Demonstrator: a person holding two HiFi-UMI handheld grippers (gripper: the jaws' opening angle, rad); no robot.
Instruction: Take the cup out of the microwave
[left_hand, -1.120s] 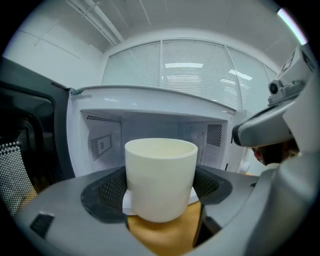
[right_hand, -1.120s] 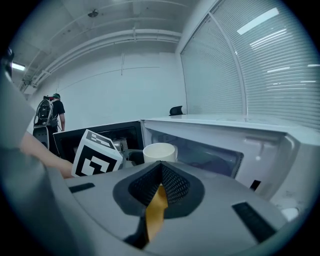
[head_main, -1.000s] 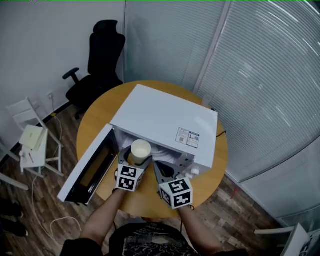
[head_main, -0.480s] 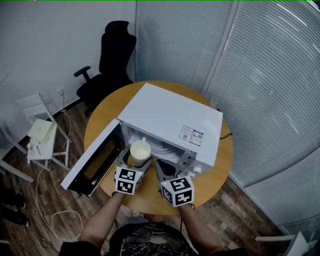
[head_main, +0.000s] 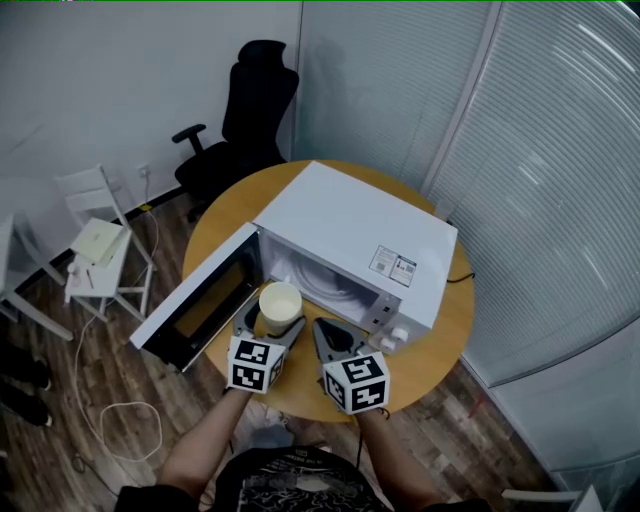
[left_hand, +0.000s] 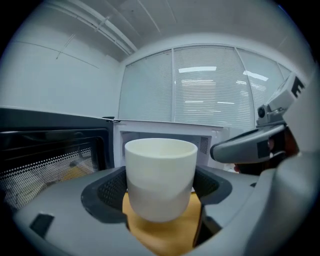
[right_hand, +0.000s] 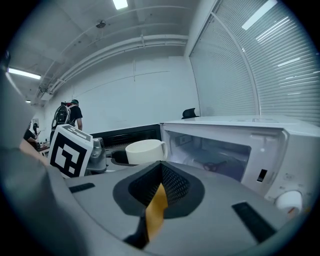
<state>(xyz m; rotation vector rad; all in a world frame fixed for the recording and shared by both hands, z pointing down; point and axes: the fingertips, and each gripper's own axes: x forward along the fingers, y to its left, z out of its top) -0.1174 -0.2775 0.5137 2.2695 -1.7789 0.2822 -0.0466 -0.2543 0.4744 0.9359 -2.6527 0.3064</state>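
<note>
Your left gripper (head_main: 270, 324) clamps the cup (head_main: 281, 303) over the table (head_main: 440, 340), just outside the open microwave (head_main: 350, 225), at its 7 o'clock. Your right gripper (head_main: 326, 336) sits at the cup's 4 o'clock, jaws pressed together, nothing between them.

Count, head view unless noted:
- 1 cup (head_main: 280, 303)
- 1 microwave (head_main: 350, 225); 1 door (head_main: 200, 305); 2 stickers (head_main: 381, 262) on top; 2 knobs (head_main: 401, 333), as far as can be told
- 2 grippers: left gripper (head_main: 272, 326), right gripper (head_main: 325, 333)
- 2 marker cubes (head_main: 253, 362), one per gripper
- 2 forearms (head_main: 205, 440)
- 1 round table (head_main: 440, 340)
- 1 black office chair (head_main: 250, 110)
- 1 white chair (head_main: 85, 185), 1 pale pad (head_main: 96, 240) on it
- 1 white cable (head_main: 120, 425) on floor
- 1 person (right_hand: 70, 114) clear in right gripper view; possible second at left edge, can't confirm
- 2 ceiling lights (right_hand: 120, 4) in that view
</note>
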